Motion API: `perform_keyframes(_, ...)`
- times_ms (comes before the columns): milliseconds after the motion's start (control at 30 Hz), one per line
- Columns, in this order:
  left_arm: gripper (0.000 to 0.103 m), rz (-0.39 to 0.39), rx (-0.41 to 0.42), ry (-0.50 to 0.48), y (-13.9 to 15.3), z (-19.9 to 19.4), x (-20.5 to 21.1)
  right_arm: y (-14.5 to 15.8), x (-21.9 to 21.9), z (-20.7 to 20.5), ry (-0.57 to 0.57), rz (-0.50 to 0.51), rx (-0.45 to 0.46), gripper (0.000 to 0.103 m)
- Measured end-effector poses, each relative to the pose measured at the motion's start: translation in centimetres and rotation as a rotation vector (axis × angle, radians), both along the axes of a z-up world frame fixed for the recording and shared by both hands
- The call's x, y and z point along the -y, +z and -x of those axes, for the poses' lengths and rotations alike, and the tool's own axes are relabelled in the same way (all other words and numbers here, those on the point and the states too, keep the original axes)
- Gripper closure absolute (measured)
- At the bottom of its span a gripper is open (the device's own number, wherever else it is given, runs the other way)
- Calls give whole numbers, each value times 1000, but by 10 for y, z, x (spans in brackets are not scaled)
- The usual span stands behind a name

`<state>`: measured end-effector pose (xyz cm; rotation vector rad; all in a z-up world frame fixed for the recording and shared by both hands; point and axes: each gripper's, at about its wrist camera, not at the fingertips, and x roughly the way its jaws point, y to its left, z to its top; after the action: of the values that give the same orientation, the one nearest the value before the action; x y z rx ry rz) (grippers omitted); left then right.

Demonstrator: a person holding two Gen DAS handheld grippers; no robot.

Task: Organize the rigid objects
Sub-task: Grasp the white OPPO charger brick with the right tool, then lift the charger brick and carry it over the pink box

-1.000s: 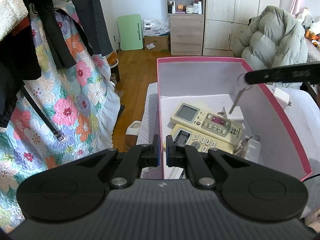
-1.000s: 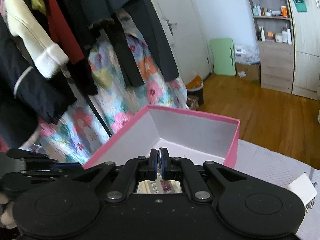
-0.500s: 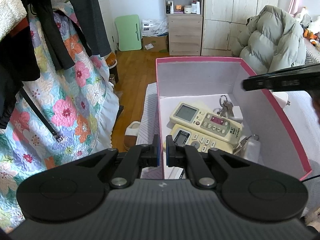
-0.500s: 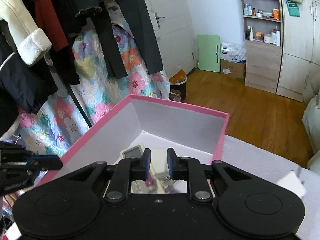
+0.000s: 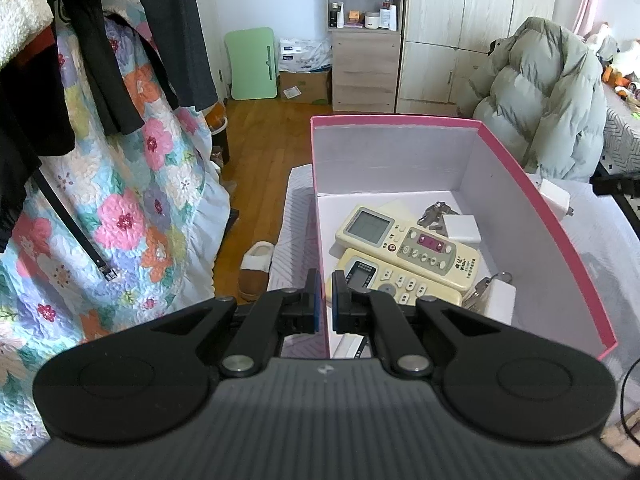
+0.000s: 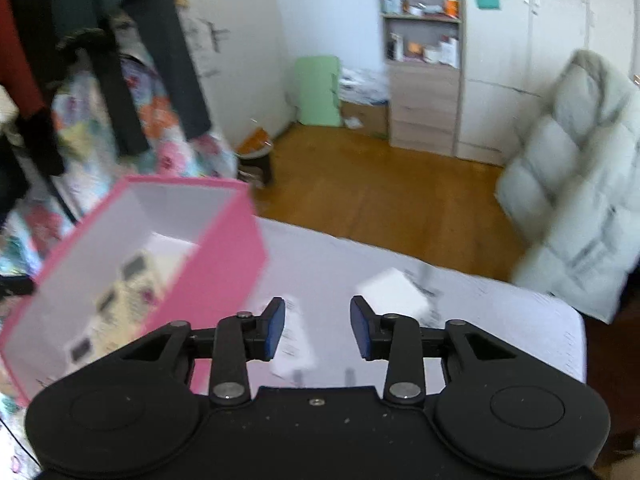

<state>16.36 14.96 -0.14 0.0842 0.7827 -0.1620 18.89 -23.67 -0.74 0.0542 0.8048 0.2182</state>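
Left gripper (image 5: 324,294) clamps the pink box (image 5: 400,120) near wall, steadying it; right gripper (image 6: 318,328), jaws just opening, empty, faces the white charger (image 6: 394,290) outside it.

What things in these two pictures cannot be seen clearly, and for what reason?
- Right wrist view: motion blur smears the white adapter beyond the right gripper; its prongs are unreadable.
- Right wrist view: the remotes in the pink box are only blurred patches.
- Left wrist view: the lower remote is partly covered by the upper remote and by the left gripper.
- Left wrist view: button labels too small to read.
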Motion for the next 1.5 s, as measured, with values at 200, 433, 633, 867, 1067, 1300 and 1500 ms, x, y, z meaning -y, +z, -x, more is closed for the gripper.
perform_keyframes(200,99,-1,0,-1,0,0,-2,-26,13,-10,52,122,-53,54)
perform_keyframes(433,99,6,-3,9,1,0,-2,-60,26,-41,175,196,-70,34)
perform_keyframes(633,99,14,-8,9,2,0,-8,-76,32,-73,208,165,-71,33)
perform_keyframes(867,99,13,-9,12,2,0,-10,-92,36,-100,217,72,-153,39)
perform_keyframes(1067,99,10,-9,14,1,0,-9,-89,27,-73,149,33,-129,39)
perform_keyframes(1300,99,24,-14,18,0,0,-11,-70,26,-39,112,-15,-98,41)
perform_keyframes(1500,99,27,-14,18,0,0,-11,-47,11,-19,123,8,-49,41)
